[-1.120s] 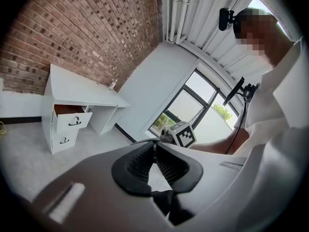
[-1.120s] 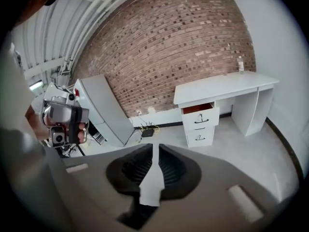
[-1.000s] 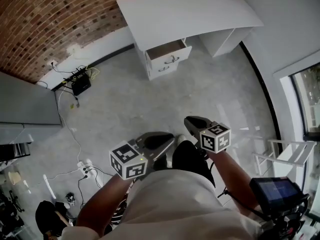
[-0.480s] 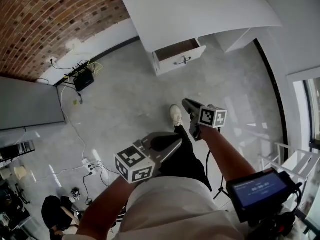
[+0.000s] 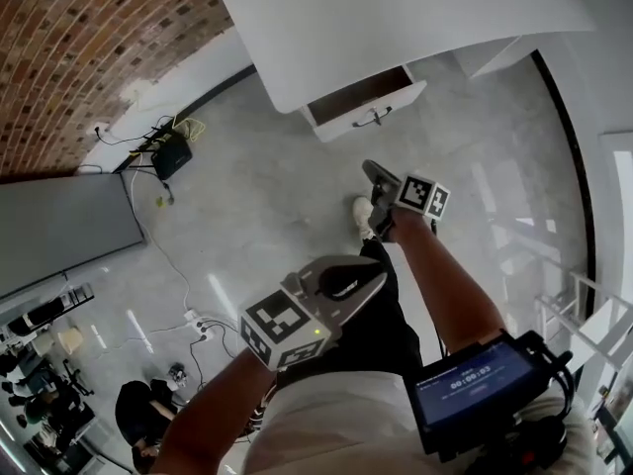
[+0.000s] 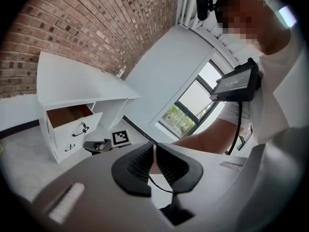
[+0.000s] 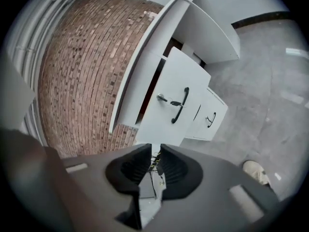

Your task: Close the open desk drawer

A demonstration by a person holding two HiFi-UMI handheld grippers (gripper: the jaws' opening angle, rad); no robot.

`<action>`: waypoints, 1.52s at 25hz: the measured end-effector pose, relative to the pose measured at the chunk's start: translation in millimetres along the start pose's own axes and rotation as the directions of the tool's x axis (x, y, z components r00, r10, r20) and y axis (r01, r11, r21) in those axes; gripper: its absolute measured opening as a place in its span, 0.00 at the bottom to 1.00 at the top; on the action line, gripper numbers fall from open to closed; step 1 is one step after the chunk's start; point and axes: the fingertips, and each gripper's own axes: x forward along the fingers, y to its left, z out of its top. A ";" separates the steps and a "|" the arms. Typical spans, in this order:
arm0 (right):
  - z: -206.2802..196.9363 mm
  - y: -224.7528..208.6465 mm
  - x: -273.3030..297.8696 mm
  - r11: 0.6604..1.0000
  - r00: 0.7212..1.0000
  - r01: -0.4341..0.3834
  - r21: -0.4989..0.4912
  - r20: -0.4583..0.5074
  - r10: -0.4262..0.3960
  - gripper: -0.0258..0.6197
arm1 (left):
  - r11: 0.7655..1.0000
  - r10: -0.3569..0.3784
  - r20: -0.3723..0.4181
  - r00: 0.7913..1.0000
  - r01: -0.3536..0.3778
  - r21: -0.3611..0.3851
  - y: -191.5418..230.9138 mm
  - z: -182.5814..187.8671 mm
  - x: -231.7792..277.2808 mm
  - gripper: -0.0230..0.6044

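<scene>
The white desk [image 5: 396, 13] stands against the brick wall, its top drawer [image 5: 364, 107] pulled out, brown inside, with a dark handle [image 5: 373, 119]. My right gripper [image 5: 374, 178] is held out toward the drawer, a short way off it, jaws shut and holding nothing. The right gripper view looks at the drawer front [image 7: 176, 98], its handle [image 7: 180, 105] and a key in the lock, beyond my right gripper [image 7: 155, 151]. My left gripper [image 5: 358, 283] hangs low by my body, shut and holding nothing. The left gripper view shows my left gripper [image 6: 153, 146] and the open drawer [image 6: 72, 119] farther off.
A shut lower drawer [image 7: 210, 118] sits under the open one. Cables and a power strip [image 5: 193, 325] lie on the grey floor at left, near a black box [image 5: 170, 156]. A grey surface [image 5: 59, 226] is at far left. My shoe [image 5: 364, 214] is under the right gripper.
I have stepped closer to the desk, so the drawer looks nearer. My right gripper has reached forward toward the drawer. The left gripper stays low by my body.
</scene>
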 end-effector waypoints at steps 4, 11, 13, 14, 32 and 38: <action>30.0 -20.0 35.4 0.994 0.997 -0.053 0.100 0.066 0.046 0.11 | 0.999 -0.043 -0.003 0.999 0.043 0.007 23.0 13.5 34.0 0.07; 44.6 -63.0 71.4 0.975 0.989 -0.083 0.206 0.136 0.056 0.11 | 0.993 -0.112 0.037 0.993 0.113 -0.016 48.3 31.0 66.0 0.07; 48.4 -65.4 67.8 0.972 0.986 -0.098 0.212 0.155 0.066 0.11 | 0.993 -0.116 0.041 0.992 0.117 -0.009 44.9 32.3 69.3 0.07; 51.1 -65.6 67.9 0.971 0.984 -0.108 0.212 0.163 0.074 0.12 | 0.993 -0.118 0.042 0.992 0.118 -0.006 45.1 32.5 70.9 0.07; 76.4 -71.9 117.1 0.953 0.968 -0.205 0.224 0.191 0.164 0.11 | 0.990 -0.136 0.025 0.990 0.136 0.026 101.2 44.3 101.9 0.07; 79.6 -71.4 115.9 0.944 0.962 -0.227 0.239 0.208 0.178 0.11 | 0.990 -0.142 0.046 0.989 0.141 0.030 98.8 52.4 105.9 0.07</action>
